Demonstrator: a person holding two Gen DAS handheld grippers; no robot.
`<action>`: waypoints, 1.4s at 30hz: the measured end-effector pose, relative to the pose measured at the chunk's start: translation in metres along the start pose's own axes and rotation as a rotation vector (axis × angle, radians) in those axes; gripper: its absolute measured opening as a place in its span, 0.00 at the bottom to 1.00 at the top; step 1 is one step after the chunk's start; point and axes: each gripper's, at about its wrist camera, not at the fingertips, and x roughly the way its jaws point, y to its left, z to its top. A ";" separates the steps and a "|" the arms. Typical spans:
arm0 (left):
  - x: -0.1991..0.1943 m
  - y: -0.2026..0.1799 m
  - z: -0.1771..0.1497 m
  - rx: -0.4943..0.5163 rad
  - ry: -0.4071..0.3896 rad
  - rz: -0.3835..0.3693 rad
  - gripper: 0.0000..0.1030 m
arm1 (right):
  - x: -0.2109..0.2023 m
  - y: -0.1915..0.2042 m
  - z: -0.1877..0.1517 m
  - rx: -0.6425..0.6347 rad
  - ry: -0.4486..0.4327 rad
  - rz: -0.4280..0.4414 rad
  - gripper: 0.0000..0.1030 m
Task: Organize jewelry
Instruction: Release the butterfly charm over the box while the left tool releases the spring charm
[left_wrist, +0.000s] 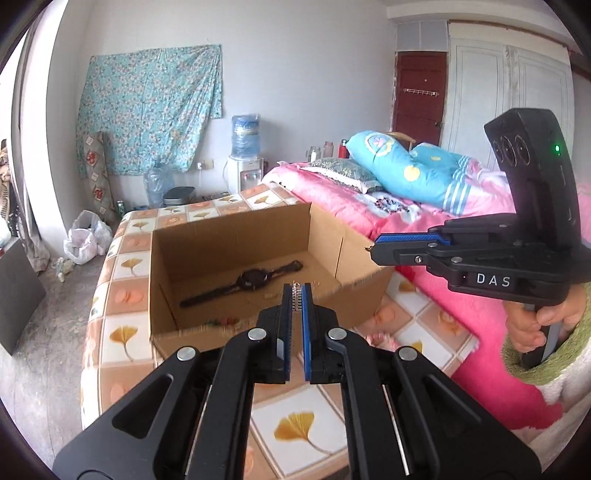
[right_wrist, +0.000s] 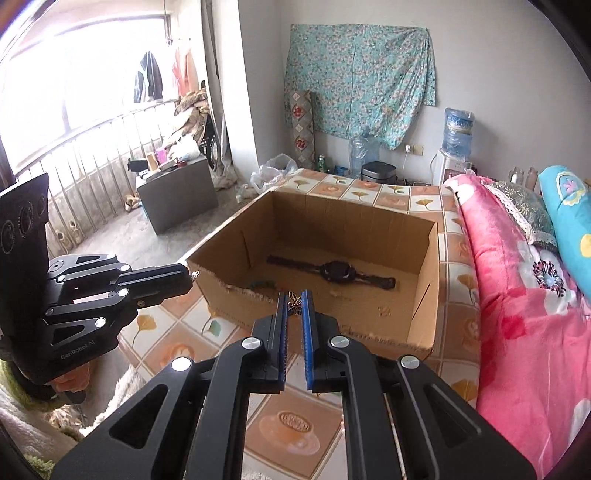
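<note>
An open cardboard box (left_wrist: 229, 236) (right_wrist: 424, 295) stands on the tiled table. A black wristwatch (left_wrist: 251, 277) (right_wrist: 334, 272) lies flat on its floor, with small jewelry bits near the front wall. My left gripper (left_wrist: 295, 295) is shut on a small silver rhinestone piece (left_wrist: 295, 297), held over the box's front rim. My right gripper (right_wrist: 294, 302) is shut on a small bronze butterfly-shaped piece (right_wrist: 294, 302), held just before the box's near wall. The right gripper also shows in the left wrist view (left_wrist: 373, 249), and the left gripper in the right wrist view (right_wrist: 190, 275).
The table (left_wrist: 295, 428) (right_wrist: 295, 424) has a ginkgo-leaf tile cloth. A bed with a pink blanket (left_wrist: 436, 236) (right_wrist: 517, 295) borders the table. A grey cabinet (right_wrist: 177, 195) stands on the floor to the left. A water dispenser (left_wrist: 245, 162) stands by the far wall.
</note>
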 end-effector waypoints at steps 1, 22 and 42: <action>0.009 0.005 0.009 -0.015 0.017 -0.020 0.04 | 0.006 -0.007 0.009 0.009 0.012 0.014 0.07; 0.195 0.054 0.023 -0.302 0.486 -0.168 0.04 | 0.174 -0.101 0.043 0.135 0.483 0.064 0.08; 0.113 0.048 0.035 -0.262 0.317 -0.085 0.32 | 0.051 -0.104 0.035 0.233 0.188 0.046 0.29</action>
